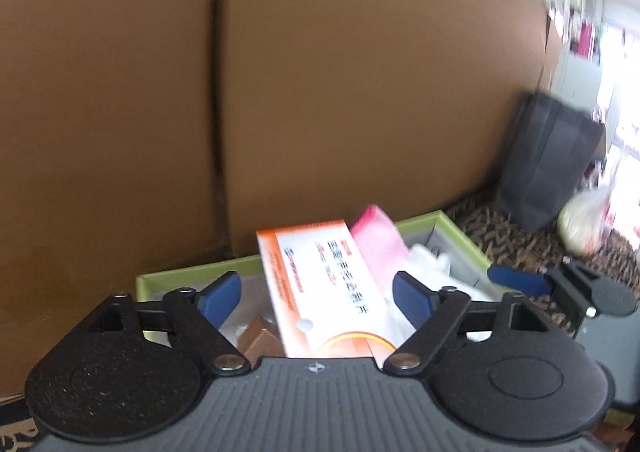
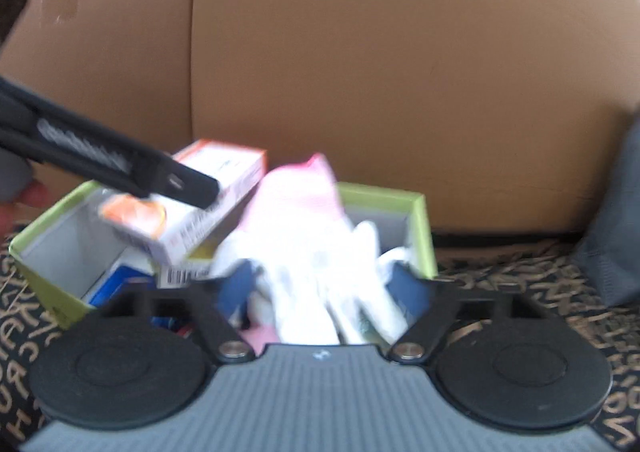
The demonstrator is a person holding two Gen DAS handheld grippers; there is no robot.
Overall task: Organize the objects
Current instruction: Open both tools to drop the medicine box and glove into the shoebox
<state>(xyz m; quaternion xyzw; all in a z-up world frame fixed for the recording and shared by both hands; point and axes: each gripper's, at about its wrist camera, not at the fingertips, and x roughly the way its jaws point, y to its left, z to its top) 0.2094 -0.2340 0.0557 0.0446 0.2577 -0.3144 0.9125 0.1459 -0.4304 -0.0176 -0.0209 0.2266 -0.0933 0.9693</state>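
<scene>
Sitting tilted in the green tray (image 1: 460, 230), one orange-and-white carton (image 1: 320, 284) with printed text lies between the left gripper (image 1: 316, 296)'s wide-spread blue pads, touching neither. One pink-cuffed white glove (image 2: 308, 236) lies next to it. The right gripper (image 2: 324, 288) is spread too, glove between its pads; it's too blurry to tell contact.

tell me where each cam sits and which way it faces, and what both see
Left wrist: on the left tool, facing forward and down into the green box; its blue fingers straddle the orange-white carton; the right tool's tip shows at right.
Right wrist: on the right tool, facing the same box over a white-pink glove; the left tool crosses from the left.
Shared: box, carton, glove, cardboard boxes.
</scene>
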